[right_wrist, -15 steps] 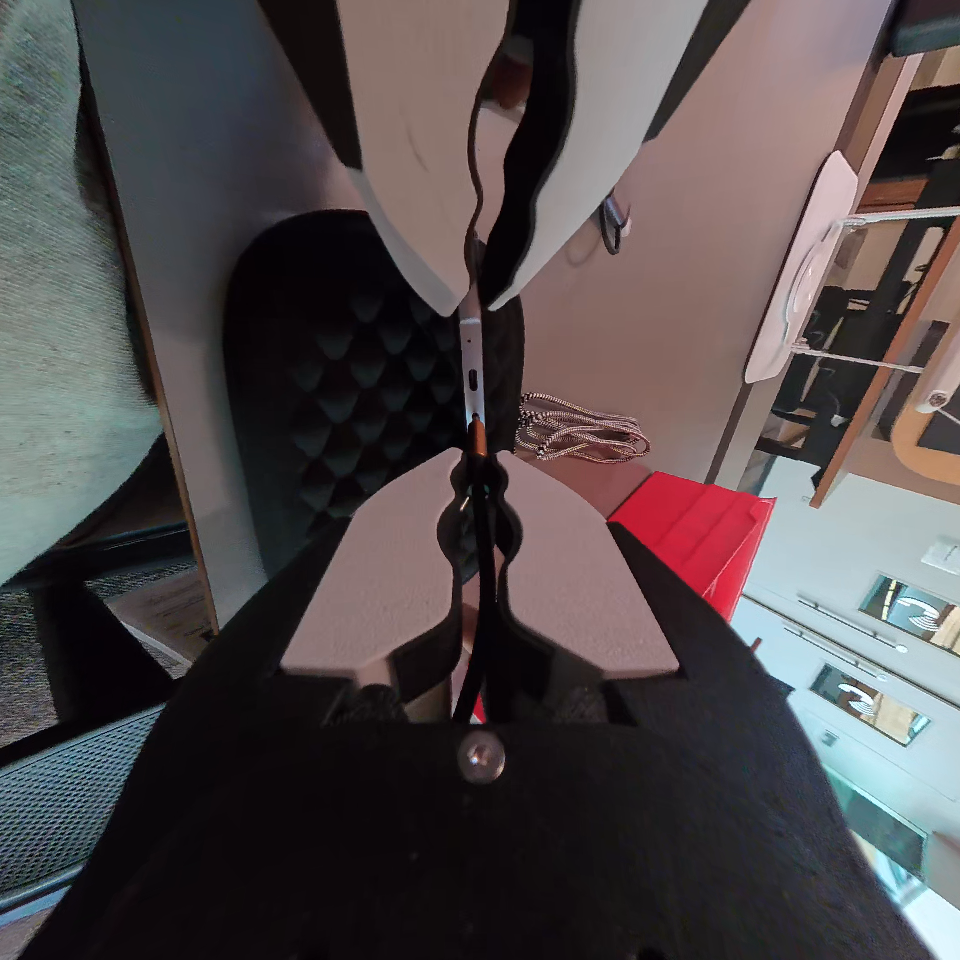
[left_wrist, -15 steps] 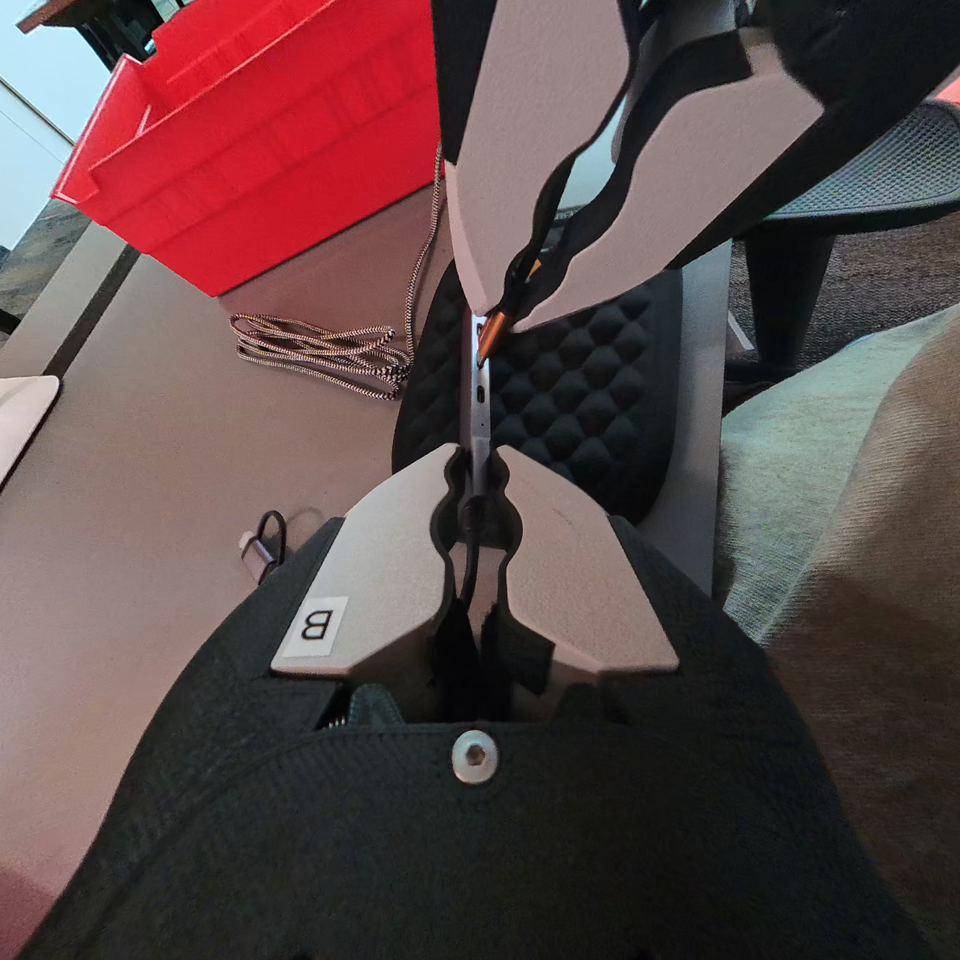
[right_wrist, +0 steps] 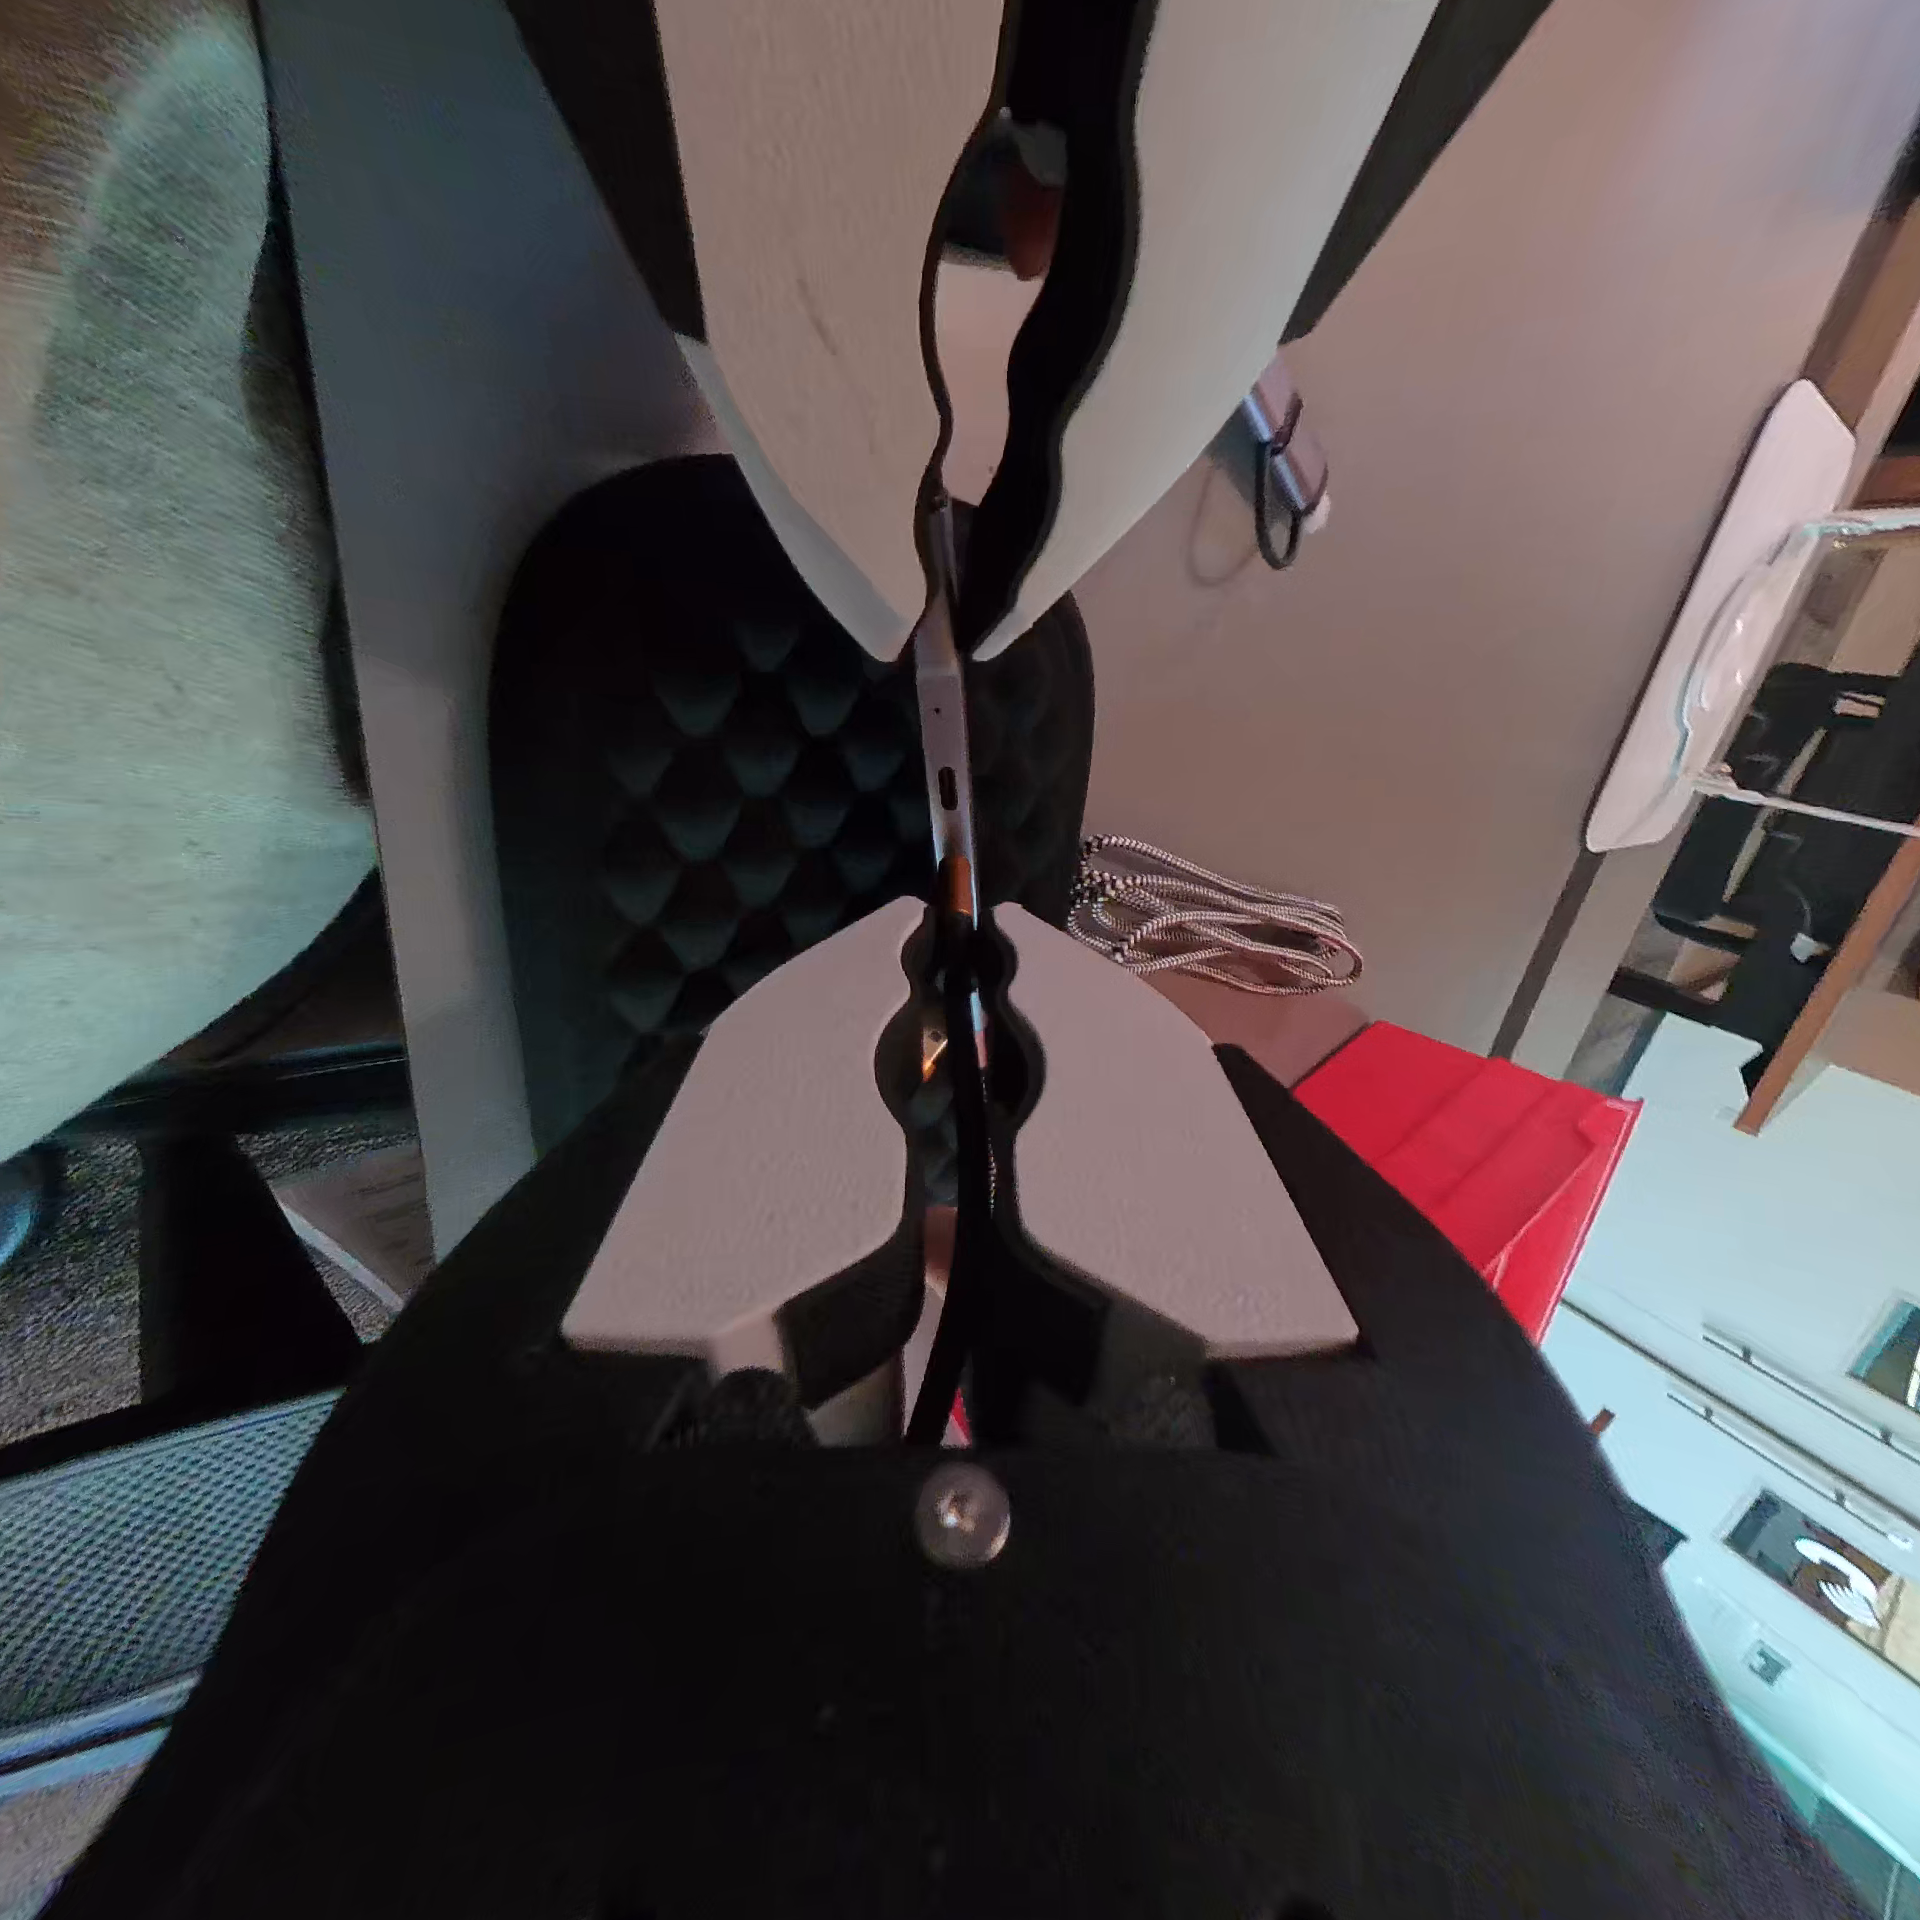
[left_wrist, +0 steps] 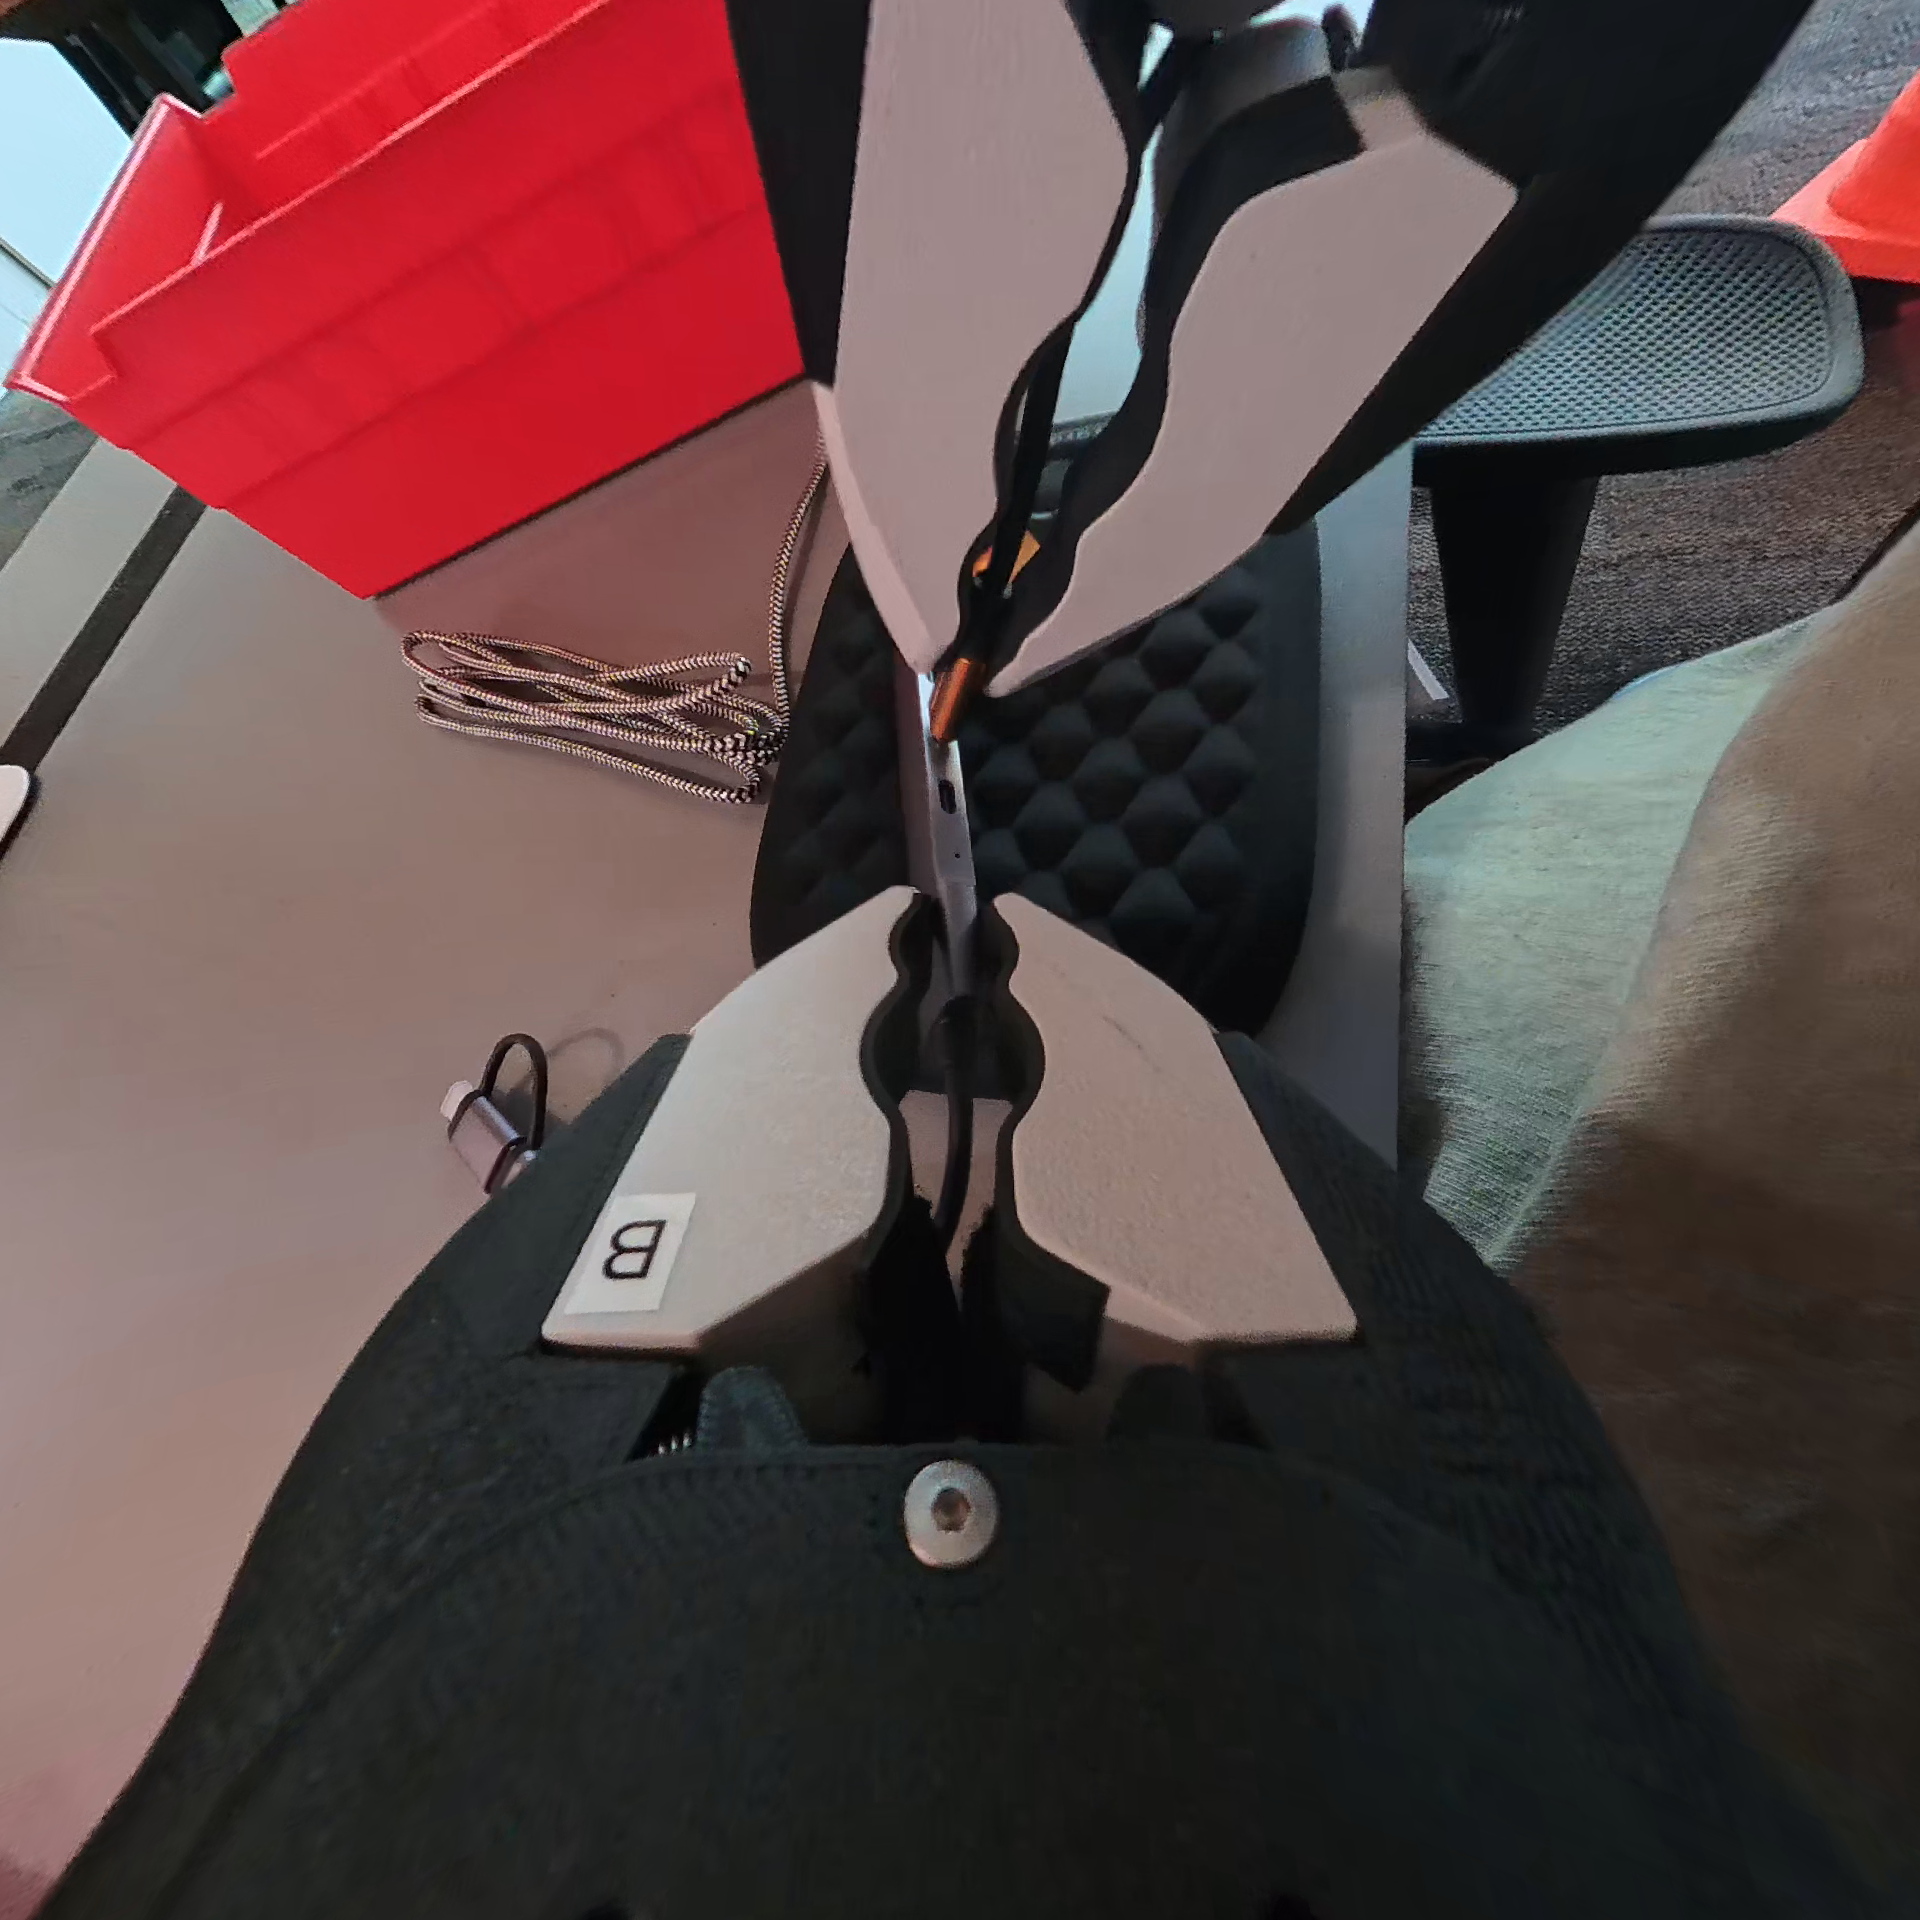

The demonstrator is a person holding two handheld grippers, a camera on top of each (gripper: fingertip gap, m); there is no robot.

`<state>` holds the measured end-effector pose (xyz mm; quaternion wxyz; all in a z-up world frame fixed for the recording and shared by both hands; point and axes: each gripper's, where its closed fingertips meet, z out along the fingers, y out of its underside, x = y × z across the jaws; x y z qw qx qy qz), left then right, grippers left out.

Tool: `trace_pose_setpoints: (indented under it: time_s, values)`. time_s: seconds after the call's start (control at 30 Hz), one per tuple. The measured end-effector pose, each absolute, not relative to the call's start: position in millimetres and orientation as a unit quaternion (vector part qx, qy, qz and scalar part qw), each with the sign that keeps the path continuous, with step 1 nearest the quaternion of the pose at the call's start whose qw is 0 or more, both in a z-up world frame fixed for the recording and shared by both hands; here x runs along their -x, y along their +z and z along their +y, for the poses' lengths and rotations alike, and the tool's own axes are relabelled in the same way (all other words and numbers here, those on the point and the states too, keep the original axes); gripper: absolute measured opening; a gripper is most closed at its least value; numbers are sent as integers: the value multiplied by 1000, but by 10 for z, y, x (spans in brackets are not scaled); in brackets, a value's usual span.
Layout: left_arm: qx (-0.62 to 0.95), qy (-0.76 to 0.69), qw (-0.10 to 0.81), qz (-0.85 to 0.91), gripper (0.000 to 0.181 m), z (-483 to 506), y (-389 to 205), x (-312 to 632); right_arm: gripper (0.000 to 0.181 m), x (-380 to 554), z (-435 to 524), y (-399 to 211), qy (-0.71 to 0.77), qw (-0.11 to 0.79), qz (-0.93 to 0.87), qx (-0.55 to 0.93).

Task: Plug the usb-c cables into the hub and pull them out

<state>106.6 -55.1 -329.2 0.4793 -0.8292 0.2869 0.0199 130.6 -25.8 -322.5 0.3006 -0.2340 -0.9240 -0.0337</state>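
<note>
Silver and slim, the USB-C hub (left_wrist: 951,831) is held edge-on above the black quilted pad (left_wrist: 1122,790), pinched at one end by the left gripper (left_wrist: 954,914), whose jaws are nearly closed on it. This keeps its port edge facing the right gripper (right_wrist: 961,914), which is clamped on the orange-collared plug (right_wrist: 958,883) of a black USB-C cable (right_wrist: 961,1195). Bracing the hub in the air likely gives the plug a straight, steady line into the end port; whether it is fully seated cannot be told.

From the left wrist camera, the plug meets the hub at a slight slant, and a red bin (left_wrist: 436,301) sits on the counter (left_wrist: 260,987). From the right wrist camera, the plug and hub look aligned, with one free port showing. A braided cable (right_wrist: 1216,925) lies coiled beside the pad.
</note>
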Motion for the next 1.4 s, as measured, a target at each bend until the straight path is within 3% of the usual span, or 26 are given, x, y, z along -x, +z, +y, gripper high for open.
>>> trace_pose_setpoints:
  time_s: [0.53,0.73,0.77,0.83,0.97,1.07,1.1,1.17,1.2,1.23,1.27,1.4]
  values:
    - [844,-28,470,256,5,-533,-3350,-1007,7,-1148,-220,-3430,6,116,-962,247]
    - [842,-36,477,250,6,-531,-3317,-1000,7,-1139,-221,-3383,72,117,-960,243]
    - [842,-41,478,248,6,-532,-3305,-1001,9,-1150,-229,-3361,88,121,-959,242]
    - [844,-56,475,243,6,-536,-3295,-1001,32,-1183,-227,-3302,115,125,-953,250]
    - [844,-60,475,242,7,-534,-3291,-1001,19,-1117,-193,-3147,141,182,-949,214]
    - [846,-66,471,239,7,-533,-3301,-995,7,-1112,-249,-3158,149,175,-955,188]
    - [850,-70,463,240,11,-536,-3329,-1001,7,-1114,-262,-3162,153,168,-955,188]
    - [872,-61,425,236,37,-514,-3451,-979,7,-1096,-260,-3157,162,154,-954,201]
    - [878,-62,407,244,35,-513,-3501,-996,7,-1089,-258,-3162,165,144,-953,209]
    - [872,-68,414,253,16,-511,-3477,-1027,7,-1087,-263,-3169,165,135,-953,213]
    - [871,-58,424,243,10,-492,-3462,-984,7,-1068,-261,-3169,161,130,-954,217]
    - [871,-18,423,250,7,-486,-3497,-956,6,-1049,-270,-3209,129,117,-959,222]
